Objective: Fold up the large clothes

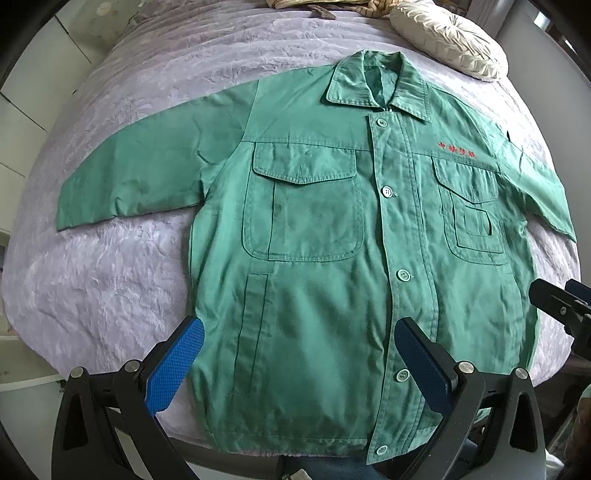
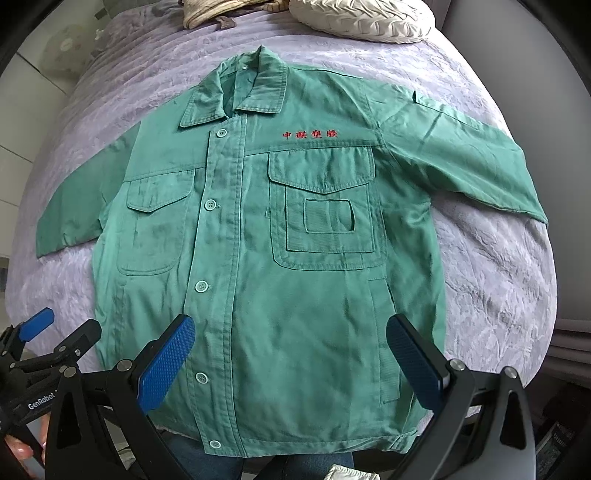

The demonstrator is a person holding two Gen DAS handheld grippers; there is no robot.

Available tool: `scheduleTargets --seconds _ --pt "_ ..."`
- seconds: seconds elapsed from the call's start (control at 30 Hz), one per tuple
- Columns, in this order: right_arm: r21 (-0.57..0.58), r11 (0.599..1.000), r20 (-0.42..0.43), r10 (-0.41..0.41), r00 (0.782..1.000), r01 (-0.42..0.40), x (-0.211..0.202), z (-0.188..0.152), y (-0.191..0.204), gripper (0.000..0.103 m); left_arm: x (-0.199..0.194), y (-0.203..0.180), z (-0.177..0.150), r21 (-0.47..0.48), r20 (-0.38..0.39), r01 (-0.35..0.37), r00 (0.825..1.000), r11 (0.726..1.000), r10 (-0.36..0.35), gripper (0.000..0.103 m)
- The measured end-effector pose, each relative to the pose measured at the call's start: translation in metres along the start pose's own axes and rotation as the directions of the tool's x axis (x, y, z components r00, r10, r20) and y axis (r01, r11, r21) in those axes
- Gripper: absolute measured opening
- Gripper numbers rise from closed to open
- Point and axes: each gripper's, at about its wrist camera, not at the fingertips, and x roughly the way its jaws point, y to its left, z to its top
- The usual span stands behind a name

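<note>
- Item: one green work jacket (image 1: pixel 314 258), buttoned, lying face up and spread flat on a lilac bedspread (image 1: pixel 110 277); collar (image 1: pixel 376 86) toward the far end, hem at the near edge of the bed.
- Progress: judged at the very start. Nothing is folded; both sleeves lie out to the sides and the body is at full width. All folds (sleeves in, sides in, hem up, by my guess) are left to do.
- Left gripper (image 1: pixel 299 373): jaws wide apart, holding nothing, poised above the lower front of the jacket.
- Right gripper (image 2: pixel 291 365): likewise spread open and empty, above the hem region (contact with the cloth cannot be told).
- Count, jacket parts: two sleeves, left sleeve (image 1: pixel 129 173) and right sleeve (image 2: pixel 461 155); two flapped chest pockets; five buttons visible down the placket (image 2: pixel 221 277); one line of red embroidered characters (image 2: pixel 310 134).
- Count, other: one cream pleated cushion (image 2: pixel 362 18) at the far end; a heap of striped cloth (image 2: pixel 207 14) beside it (item number unclear).
</note>
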Motion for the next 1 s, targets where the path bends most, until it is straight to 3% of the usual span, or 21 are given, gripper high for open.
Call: scheduleTargets --seconds 1.0 --pt "-0.002 1.000 -0.014 -0.009 1.000 0.009 0.0068 0.0054 0.0034 0.103 0.0034 -0.0007 0.0048 0.013 -0.002 -0.019 1.000 1.000 0.020 0.103"
